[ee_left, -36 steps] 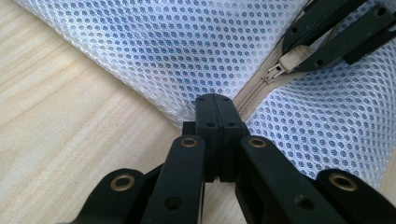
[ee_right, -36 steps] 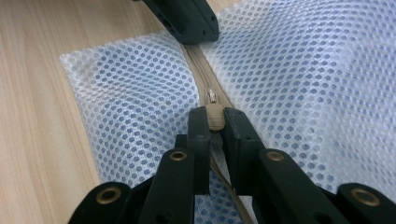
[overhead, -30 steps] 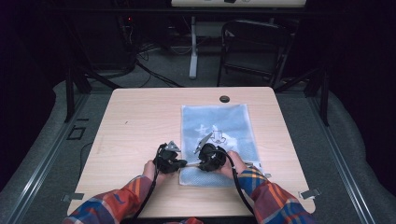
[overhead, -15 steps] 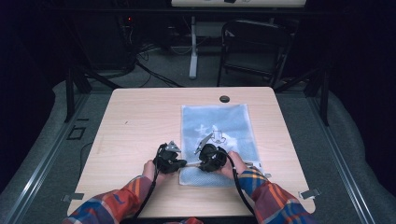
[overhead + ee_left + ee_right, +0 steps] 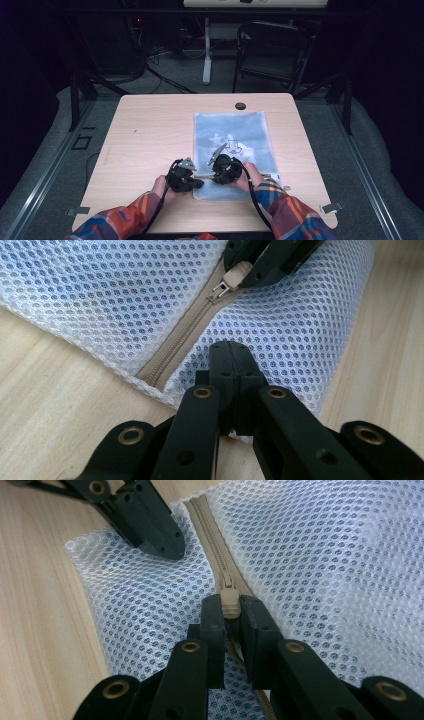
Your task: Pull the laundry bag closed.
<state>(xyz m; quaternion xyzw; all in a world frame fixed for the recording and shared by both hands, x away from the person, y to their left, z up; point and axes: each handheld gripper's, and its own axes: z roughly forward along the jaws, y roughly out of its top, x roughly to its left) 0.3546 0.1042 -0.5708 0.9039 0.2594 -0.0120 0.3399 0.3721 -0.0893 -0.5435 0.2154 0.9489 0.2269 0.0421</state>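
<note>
my right gripper (image 5: 231, 611) has its jaws clamped on the beige zipper pull (image 5: 230, 602) of the white mesh bag (image 5: 320, 565); in the right gripper view the pull sits pinched between the two black tips, and the closed zipper teeth (image 5: 210, 525) run straight ahead of them toward the bag's corner; just ahead and off to the left of those tips i see my left gripper (image 5: 150, 525) pressing down on the mesh beside the zipper, near the bag's edge; my left gripper has its jaws together, tips closed against each other with a fold of mesh at their ends, though i cannot tell how much cloth is really caught; in the left gripper view its tips (image 5: 232, 362) rest on the mesh just to the right of the zipper's end, and the right gripper (image 5: 270, 260) holds the pull further along the same zipper line; from the high view the two grippers (image 5: 182, 175) (image 5: 225, 167) sit close together at the near edge of the bag (image 5: 235, 135), one hand on each; the bag lies flat beyond them on the pale wooden table (image 5: 150, 130), reaching toward a small dark hole (image 5: 240, 106) near the far edge; a dark chair (image 5: 272, 50) stands well beyond the table.
</note>
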